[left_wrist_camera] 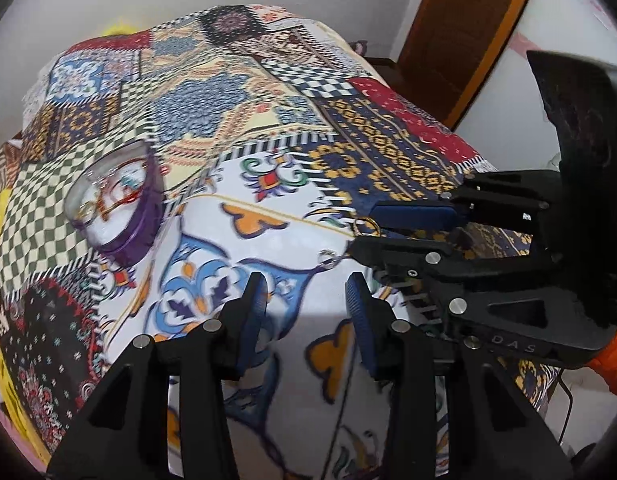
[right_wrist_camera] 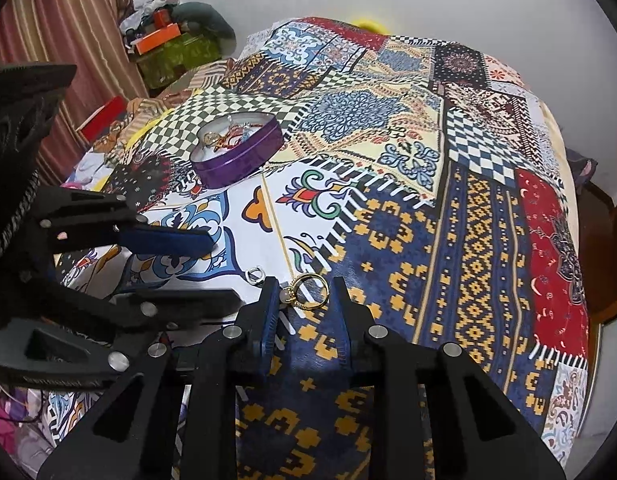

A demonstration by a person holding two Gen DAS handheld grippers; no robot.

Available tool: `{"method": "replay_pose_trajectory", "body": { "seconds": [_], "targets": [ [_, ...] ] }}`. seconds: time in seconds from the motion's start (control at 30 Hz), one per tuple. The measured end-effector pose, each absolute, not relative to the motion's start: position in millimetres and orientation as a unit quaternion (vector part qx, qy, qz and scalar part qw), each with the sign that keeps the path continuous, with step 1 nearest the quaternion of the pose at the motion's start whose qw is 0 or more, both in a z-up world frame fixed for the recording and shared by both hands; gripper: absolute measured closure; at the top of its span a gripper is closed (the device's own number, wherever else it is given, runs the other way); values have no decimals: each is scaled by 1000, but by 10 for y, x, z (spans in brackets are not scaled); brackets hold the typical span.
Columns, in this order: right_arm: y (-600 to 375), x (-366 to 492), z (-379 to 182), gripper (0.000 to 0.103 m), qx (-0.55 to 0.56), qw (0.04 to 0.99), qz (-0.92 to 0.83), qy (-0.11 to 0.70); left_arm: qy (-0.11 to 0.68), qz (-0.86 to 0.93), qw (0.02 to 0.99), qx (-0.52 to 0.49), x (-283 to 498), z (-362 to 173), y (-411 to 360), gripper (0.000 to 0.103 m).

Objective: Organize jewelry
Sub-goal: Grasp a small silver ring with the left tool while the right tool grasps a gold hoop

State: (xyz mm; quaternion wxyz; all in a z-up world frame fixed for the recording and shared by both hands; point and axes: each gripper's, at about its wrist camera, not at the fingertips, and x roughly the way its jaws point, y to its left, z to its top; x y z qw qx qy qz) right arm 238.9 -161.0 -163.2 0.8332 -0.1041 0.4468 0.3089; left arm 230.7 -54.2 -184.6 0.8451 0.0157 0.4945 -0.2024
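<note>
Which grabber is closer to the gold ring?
Right. The right gripper has its open jaws on either side of the gold ring; the left gripper sits open farther away.

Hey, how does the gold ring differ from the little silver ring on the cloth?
The gold ring is yellow metal and looks larger; the silver ring is pale and smaller. The gold ring sits between the fingers of the open right claw, propped on edge, with a decorated top toward the left finger; the silver ring lies outside that claw, just to the left. Both rest on the patterned cloth, outside the purple tin.
</note>
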Motion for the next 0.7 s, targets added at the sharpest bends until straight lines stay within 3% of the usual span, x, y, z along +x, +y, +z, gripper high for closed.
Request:
{"method": "replay_pose_trajectory", "body": {
  "seconds": [0.17, 0.43, 0.7],
  "targets": [
    [-1750, 2405, -1587, 80, -90, 841, 296, 443, 487, -201, 849, 24, 2354, -1864, -652, 64],
    [-1927, 2427, -1565, 80, -74, 848, 280, 444, 486, -202, 850, 30, 2380, -1892, -712, 96],
    [-1886, 2396, -1466, 80, -70, 852, 284, 434, 475, -189, 860, 10, 2315, -1826, -586, 96]
  ]
}}
